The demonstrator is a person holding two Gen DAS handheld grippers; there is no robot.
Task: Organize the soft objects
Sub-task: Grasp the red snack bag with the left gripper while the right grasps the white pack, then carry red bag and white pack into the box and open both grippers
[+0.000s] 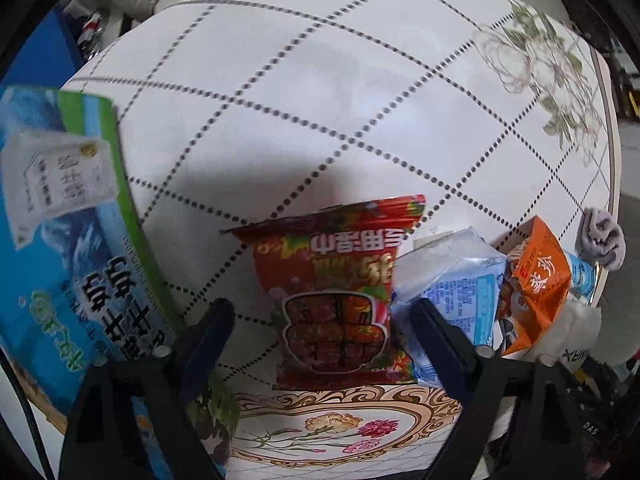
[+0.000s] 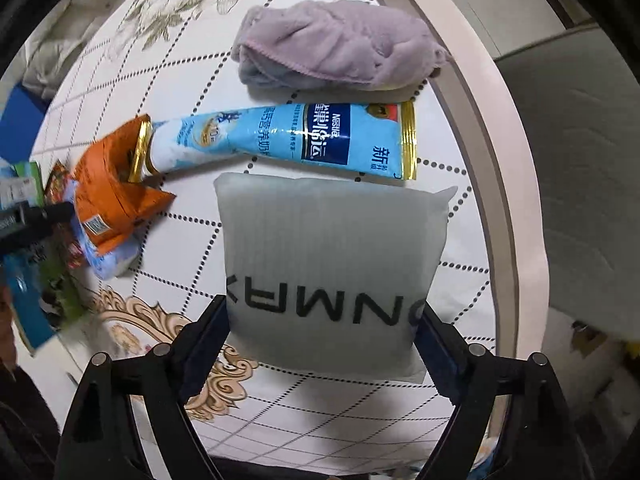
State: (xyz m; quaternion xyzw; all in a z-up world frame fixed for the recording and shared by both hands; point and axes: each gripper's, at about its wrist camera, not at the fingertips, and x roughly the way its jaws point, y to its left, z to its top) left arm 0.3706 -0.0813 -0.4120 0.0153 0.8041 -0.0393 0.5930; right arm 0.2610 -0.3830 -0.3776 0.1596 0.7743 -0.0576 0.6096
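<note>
A white pillow pack (image 2: 328, 276) lies on the table (image 2: 280, 396) between the right gripper's (image 2: 322, 332) fingers, which press its two sides. Just beyond it lies a blue sachet (image 2: 288, 142), then a lilac towel (image 2: 340, 46) near the rim. An orange packet (image 2: 116, 192) sits to the left. The left gripper (image 1: 322, 320) is spread wide around a red packet (image 1: 340, 300), not touching it. A blue box (image 1: 72, 248) stands left.

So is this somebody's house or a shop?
Probably a home. The round table wears a flowery checked cloth, and on it lie everyday things: a red snack packet, a folded purple towel and a white pouch between the right gripper's fingers.
</note>
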